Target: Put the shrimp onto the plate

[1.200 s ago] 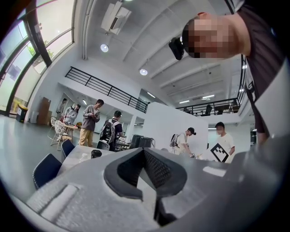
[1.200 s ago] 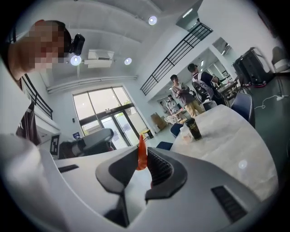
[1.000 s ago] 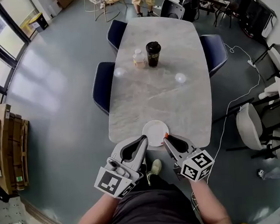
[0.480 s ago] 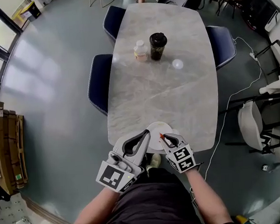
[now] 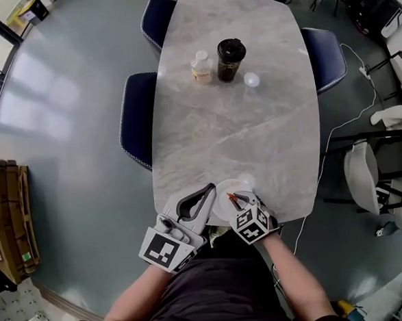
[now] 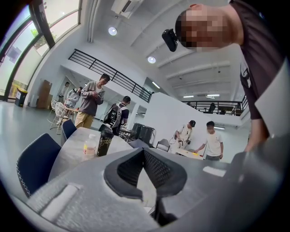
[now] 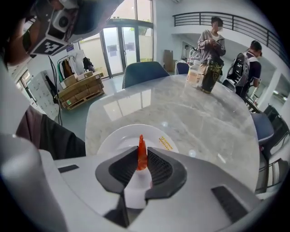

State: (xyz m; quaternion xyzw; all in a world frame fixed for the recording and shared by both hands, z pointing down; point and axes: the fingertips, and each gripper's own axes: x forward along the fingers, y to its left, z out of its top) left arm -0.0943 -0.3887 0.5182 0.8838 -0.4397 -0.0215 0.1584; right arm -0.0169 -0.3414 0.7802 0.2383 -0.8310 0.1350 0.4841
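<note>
Right tool [image 7: 142, 153]: jaws pinched on the shrimp [image 7: 142, 154], which stands upright between the dark ribbed pads. Only its orange-red tip clears the pads; the lower body is hidden between them. A pale patch shows below it in the gap, but what it is cannot be told.

The shrimp tip lies over the white plate [image 7: 117, 137]. Whether it touches the plate cannot be told. The tool body cuts off the plate's near rim in the right gripper view. In the head view both tools cover part of the plate, and the shrimp is a small orange fleck.

Left tool [image 6: 144, 151]: jaw tips pressed together with nothing between them, leaving an empty gap behind the tips. It lies just beside the plate's left edge. Its own body blocks the near worktop in the left gripper view, so the plate is not seen there.

The plate sits at the near edge of the marble worktop [image 5: 233, 133]. A dark lidded cup [image 5: 230, 50] and a small bottle [image 5: 201, 66] stand side by side well apart from it, at the far end. Their labels are too small to read.
</note>
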